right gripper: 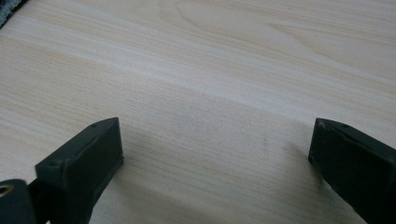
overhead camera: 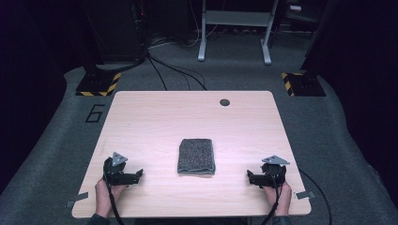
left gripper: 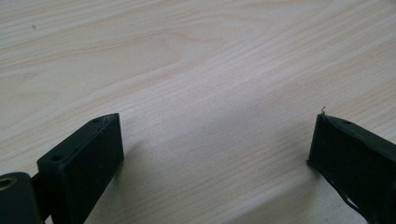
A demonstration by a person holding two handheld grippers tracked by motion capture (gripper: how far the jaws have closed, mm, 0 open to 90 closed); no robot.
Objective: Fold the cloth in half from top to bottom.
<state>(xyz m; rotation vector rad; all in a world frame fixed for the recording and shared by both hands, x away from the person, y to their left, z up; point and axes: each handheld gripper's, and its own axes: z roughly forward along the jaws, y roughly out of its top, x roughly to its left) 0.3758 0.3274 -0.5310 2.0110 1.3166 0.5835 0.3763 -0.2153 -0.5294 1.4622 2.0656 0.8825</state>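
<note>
A dark grey folded towel (overhead camera: 196, 156) lies flat in the middle of the light wooden table (overhead camera: 187, 117). My left gripper (overhead camera: 136, 176) rests low over the table's front left, well left of the towel, pointing toward it. Its jaws stand wide apart over bare wood (left gripper: 215, 135) with nothing between them. My right gripper (overhead camera: 251, 178) sits at the front right, pointing left toward the towel, jaws also wide apart over bare wood (right gripper: 215, 140). A corner of the towel (right gripper: 9, 9) peeks in at the top left of the right gripper view.
A round dark cable hole (overhead camera: 225, 102) sits near the table's far edge. Grey carpet surrounds the table, with cables (overhead camera: 173, 70), two black stands on striped bases (overhead camera: 98, 83) (overhead camera: 302, 82) and a white frame (overhead camera: 234, 28) beyond the far edge.
</note>
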